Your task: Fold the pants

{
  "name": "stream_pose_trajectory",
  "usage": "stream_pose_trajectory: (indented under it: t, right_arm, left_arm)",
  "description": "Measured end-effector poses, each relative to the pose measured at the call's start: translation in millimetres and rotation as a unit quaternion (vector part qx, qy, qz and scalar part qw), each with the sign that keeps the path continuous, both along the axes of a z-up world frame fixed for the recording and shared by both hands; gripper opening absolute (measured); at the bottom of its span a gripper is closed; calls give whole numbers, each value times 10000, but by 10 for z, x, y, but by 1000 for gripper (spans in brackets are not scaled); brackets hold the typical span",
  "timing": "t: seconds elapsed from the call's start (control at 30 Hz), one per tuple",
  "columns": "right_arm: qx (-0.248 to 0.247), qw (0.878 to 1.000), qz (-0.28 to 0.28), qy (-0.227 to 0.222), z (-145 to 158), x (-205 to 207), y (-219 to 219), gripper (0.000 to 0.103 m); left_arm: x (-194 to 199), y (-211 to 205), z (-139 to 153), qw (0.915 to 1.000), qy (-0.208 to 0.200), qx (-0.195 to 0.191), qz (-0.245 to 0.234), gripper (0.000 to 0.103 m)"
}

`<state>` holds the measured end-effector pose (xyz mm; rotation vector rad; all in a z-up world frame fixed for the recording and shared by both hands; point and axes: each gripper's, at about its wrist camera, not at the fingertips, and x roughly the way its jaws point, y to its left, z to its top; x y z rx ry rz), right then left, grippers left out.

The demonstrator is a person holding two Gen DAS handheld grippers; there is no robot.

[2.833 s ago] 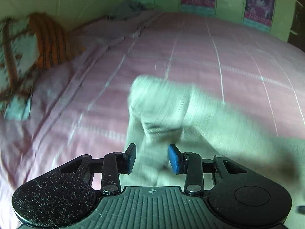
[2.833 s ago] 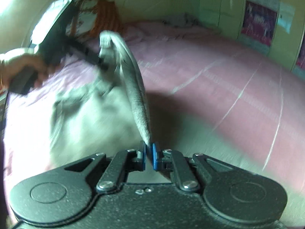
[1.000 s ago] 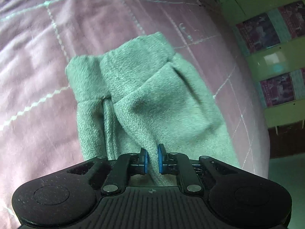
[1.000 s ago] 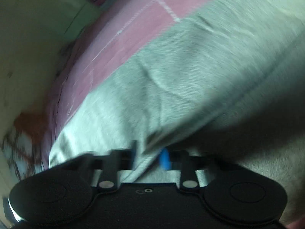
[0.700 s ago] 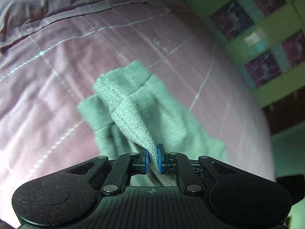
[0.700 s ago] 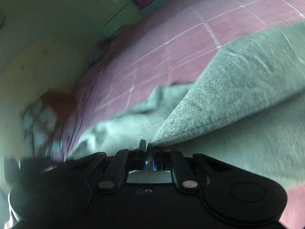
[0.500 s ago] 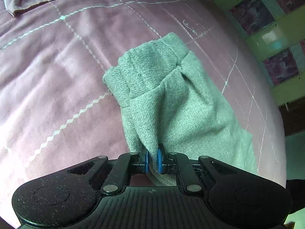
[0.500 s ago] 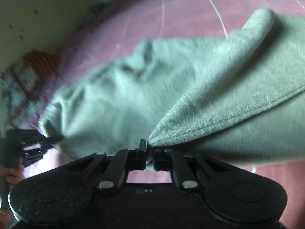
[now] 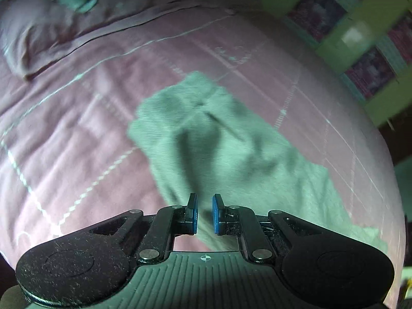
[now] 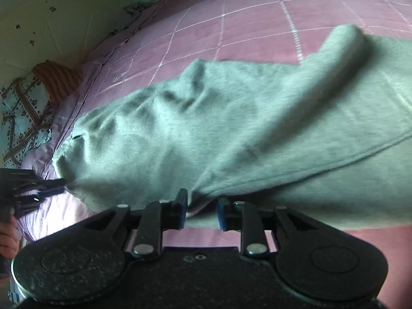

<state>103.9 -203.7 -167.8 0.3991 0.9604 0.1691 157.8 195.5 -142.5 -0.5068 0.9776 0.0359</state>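
**Pants and Gripper Status: Both Ends of the Garment**

Directly ahead of my two grippers, the grey pants lie stretched across the pink checked bedspread. Seen from my right tool, the cloth runs from the far right of the view to the lower left. One layer is doubled over another, and a stitched hem edge runs down to the jaws.

1. Right gripper: the jaws have just been opening. The hem corner sits in the gap between the blue pads, nearer the left one. Neither pad visibly presses on it, so I read this tool as released, with the cloth loose between the fingers.

2. Left gripper: the pads stand close together with only a narrow slot between them. Grey cloth shows in that slot, and a dark fold runs up to it from the garment just ahead. In the right tool's view, this gripper's tips meet the far left corner of the pants. I read it as clamped on that corner, although this view is blurred.

3. Surroundings: my hand shows behind the left tool. A patterned pillow lies beyond the pants, to the left.
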Motion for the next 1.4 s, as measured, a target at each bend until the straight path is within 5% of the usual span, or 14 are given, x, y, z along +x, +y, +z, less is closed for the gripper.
stream_pose_trajectory:
  t: [0.1, 0.3, 0.5, 0.7, 0.87, 1.13, 1.2, 1.33, 1.4]
  right_arm:
    - [25, 9996, -294, -1, -31, -51, -237, 35]
    - [262, 9919, -1240, 4, -46, -187, -949, 34]
    - [529, 9736, -2220, -91, -95, -235, -1708, 31]
    - [1058, 9475, -3003, -303, -297, -38, -2129, 24]
    - [962, 9485, -2978, -482, -270, 21, -2215, 7]
    - [267, 9563, -2471, -1540, 528, -686, -1917, 5]
    - [222, 9601, -2443, -1344, 443, -850, -1883, 5]
    - [28, 9655, -2592, -229, -140, -890, -1994, 0]
    - [66, 9666, -2552, -217, -195, -846, -2022, 0]
  left_arm:
    - [30, -390, 31, 9988, 63, 0, -485, 10]
    - [30, -1126, -330, 9936, 521, -88, -1003, 10]
    - [48, -1120, -469, 9941, 703, -231, -795, 9]
    - [60, -1212, -446, 9936, 731, 36, -862, 9]
    - [74, -1287, -451, 9931, 717, 221, -901, 9]
    - [81, -1283, -451, 9920, 682, 262, -1032, 9]
    - [75, -1283, -450, 9919, 658, 284, -1052, 9]
    - [72, -1314, -427, 9913, 644, 375, -1080, 10]
    - [67, -1355, -378, 9909, 615, 461, -1107, 10]
